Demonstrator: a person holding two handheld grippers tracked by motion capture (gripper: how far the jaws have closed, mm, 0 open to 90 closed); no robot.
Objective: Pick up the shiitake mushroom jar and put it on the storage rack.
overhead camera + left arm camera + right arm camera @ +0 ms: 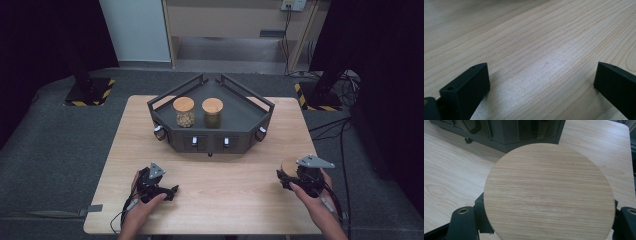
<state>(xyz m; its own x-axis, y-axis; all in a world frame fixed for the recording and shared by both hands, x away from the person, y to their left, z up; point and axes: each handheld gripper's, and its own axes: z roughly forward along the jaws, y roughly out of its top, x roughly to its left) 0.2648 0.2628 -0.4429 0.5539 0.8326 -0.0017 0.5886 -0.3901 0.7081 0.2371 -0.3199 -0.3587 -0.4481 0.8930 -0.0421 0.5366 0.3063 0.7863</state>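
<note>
- Lower left of the high view: left gripper (159, 189) low over the pale wood table (225, 200), jaws spread wide.
- Lower right: right gripper (300, 178) clamps a wood-lidded jar (549, 192).
- Centre: dark tray (235, 117), two jars (184, 111) inside.
- Beyond: grey floor (50, 140), dark curtains.

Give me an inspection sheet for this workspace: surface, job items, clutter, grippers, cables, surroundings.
Surface: light wooden table, bare in the middle.
Job's things: dark angular tray at the far centre, holding two wooden-lidded jars side by side, the left jar with pale contents, the right jar with darker contents. A third round wooden lid sits between the right gripper's jaws; what lies under it is hidden.
Clutter: nothing seen.
Grippers: left gripper open, low over bare wood; right gripper around the lid, near the table's right edge.
Cables: black cables on the floor to the right.
Surroundings: grey floor, two hazard-striped stand bases, dark curtains.
</note>
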